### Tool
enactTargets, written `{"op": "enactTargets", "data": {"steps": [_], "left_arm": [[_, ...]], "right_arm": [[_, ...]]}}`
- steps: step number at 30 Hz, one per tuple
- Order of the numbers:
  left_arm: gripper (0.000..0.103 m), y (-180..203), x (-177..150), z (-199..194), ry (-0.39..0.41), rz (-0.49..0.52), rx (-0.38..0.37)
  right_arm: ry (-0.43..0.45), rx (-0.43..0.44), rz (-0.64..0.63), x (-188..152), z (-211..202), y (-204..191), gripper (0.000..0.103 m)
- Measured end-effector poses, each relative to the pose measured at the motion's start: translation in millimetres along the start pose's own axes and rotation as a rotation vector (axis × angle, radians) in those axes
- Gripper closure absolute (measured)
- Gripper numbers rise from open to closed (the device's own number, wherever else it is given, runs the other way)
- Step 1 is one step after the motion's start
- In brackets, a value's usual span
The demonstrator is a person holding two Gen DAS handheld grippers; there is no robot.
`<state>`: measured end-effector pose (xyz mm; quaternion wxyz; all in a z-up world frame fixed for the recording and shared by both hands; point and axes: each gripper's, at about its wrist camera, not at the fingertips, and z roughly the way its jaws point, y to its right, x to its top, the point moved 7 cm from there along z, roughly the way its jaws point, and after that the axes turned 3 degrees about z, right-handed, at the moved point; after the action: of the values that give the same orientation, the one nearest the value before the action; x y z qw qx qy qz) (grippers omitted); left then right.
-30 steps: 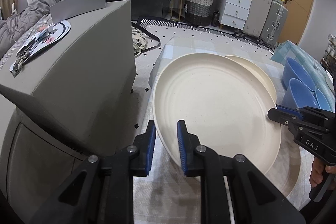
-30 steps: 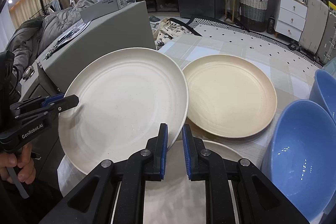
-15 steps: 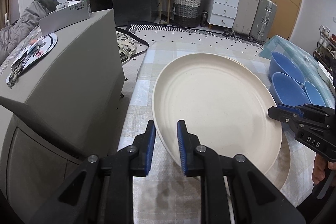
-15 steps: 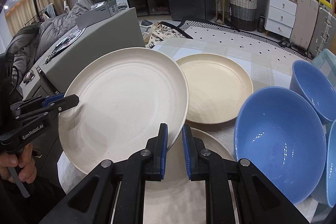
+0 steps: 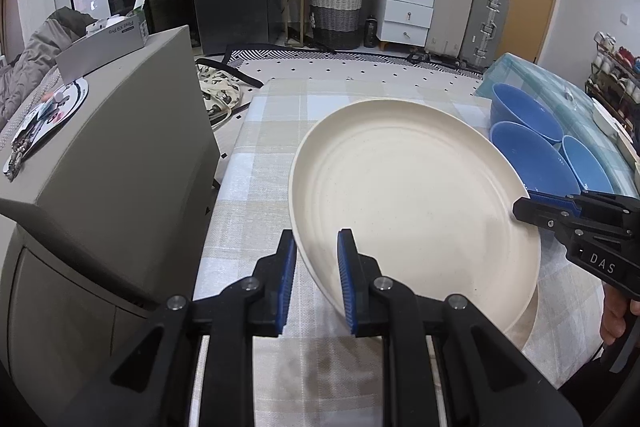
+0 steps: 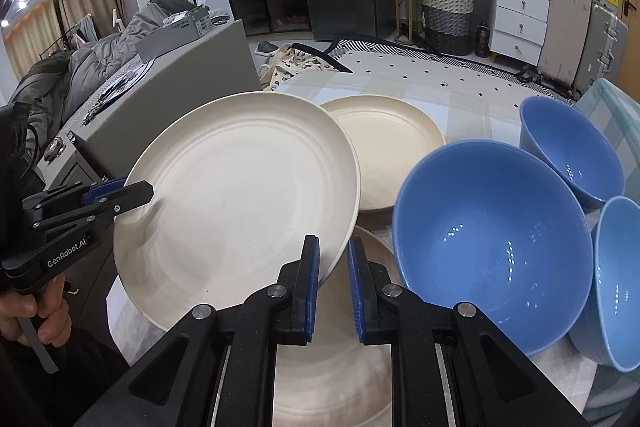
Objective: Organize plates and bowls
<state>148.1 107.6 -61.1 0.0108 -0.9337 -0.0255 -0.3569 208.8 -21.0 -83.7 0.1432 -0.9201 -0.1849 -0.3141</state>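
Two grippers share one cream plate (image 6: 240, 195), held tilted at mid-frame above a second plate (image 6: 332, 367) at the bottom: the right gripper (image 6: 333, 287) clenches its lower-right rim, the left gripper (image 6: 132, 193) its left rim.

— Where's the big cream plate (image 6: 240, 203)?
— Tilted, centre-left of the right wrist view, above another plate (image 6: 340, 367); a yellower plate (image 6: 392, 143) lies behind it.
— And the three blue bowls (image 6: 492, 239)?
— Upright, clustered at right.
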Motion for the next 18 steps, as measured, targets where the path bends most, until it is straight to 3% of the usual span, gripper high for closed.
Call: {"op": "enactTargets", "data": {"steps": [18], "left_arm": [[0.085, 23.2, -12.6, -2.6, -0.017, 0.050, -0.003]], "right_arm": [[-0.030, -0.010, 0.005, -28.1, -11.7, 11.5, 0.088]]}}
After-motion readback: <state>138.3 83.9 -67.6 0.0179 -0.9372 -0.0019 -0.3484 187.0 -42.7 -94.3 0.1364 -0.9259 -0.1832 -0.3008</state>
